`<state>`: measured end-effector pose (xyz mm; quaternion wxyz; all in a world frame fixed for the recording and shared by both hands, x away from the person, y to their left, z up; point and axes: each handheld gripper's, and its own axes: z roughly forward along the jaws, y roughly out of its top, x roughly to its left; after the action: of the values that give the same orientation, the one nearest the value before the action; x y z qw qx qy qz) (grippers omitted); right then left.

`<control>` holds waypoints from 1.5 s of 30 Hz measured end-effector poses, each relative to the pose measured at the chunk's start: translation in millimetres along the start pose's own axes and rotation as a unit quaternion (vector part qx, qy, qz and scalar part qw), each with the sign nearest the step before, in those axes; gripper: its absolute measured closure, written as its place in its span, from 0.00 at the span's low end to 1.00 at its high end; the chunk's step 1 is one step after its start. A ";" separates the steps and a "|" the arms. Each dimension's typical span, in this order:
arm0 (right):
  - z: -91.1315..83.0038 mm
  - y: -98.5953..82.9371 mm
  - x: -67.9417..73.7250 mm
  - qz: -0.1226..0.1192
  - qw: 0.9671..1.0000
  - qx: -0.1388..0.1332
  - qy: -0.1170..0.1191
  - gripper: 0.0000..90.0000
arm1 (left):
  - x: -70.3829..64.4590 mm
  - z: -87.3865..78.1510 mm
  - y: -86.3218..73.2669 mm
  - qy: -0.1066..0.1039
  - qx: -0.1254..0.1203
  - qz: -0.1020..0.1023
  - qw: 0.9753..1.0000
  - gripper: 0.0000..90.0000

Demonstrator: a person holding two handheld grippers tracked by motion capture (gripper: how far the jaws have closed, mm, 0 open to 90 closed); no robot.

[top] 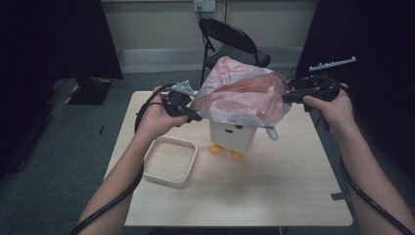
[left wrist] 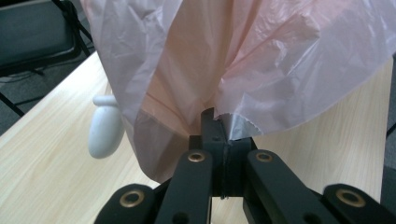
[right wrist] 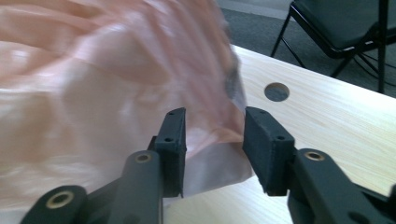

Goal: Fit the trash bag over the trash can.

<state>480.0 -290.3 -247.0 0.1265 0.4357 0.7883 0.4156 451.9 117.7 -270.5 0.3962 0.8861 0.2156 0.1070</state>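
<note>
A thin pink plastic bag (top: 242, 93) is draped over a small white box-shaped bin (top: 232, 136) with orange feet (top: 216, 149) and a white side arm (left wrist: 105, 128), standing mid-table. My left gripper (top: 195, 116) is at the bag's left edge. In the left gripper view, the left gripper (left wrist: 215, 135) has its jaws shut on a fold of the bag (left wrist: 261, 60). My right gripper (top: 288, 98) is at the bag's right edge. In the right gripper view, the right gripper (right wrist: 212, 140) is open, its jaws apart with the blurred edge of the bag (right wrist: 93, 84) lying between them.
A white square tray (top: 169, 161) sits on the light wooden table (top: 274, 191), front left of the bin. A black folding chair (top: 235, 41) stands behind the table's far edge. A round hole (right wrist: 276, 92) is in the tabletop near the right gripper.
</note>
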 end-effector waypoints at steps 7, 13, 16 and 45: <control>13.6 -10.4 5.9 -0.005 0.999 0.044 -0.004 0.60 | -4.1 -0.6 -1.0 0.014 -0.010 0.003 1.000 1.00; 38.2 -30.4 2.2 0.012 0.997 0.063 0.032 0.58 | -3.2 1.2 -3.0 0.016 -0.007 0.002 1.000 1.00; 43.9 -34.5 0.1 0.019 0.997 0.063 0.034 0.58 | -2.0 3.0 -5.2 0.014 -0.002 -0.002 1.000 1.00; 23.3 -21.4 -0.6 -0.041 0.998 0.051 -0.009 0.71 | 11.1 -9.8 -19.5 -0.015 -0.057 -0.043 0.997 0.45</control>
<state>481.1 -284.0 -278.1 0.1284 0.4128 0.8244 0.3653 452.4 141.0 -278.4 0.4535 0.8533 0.2416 0.0889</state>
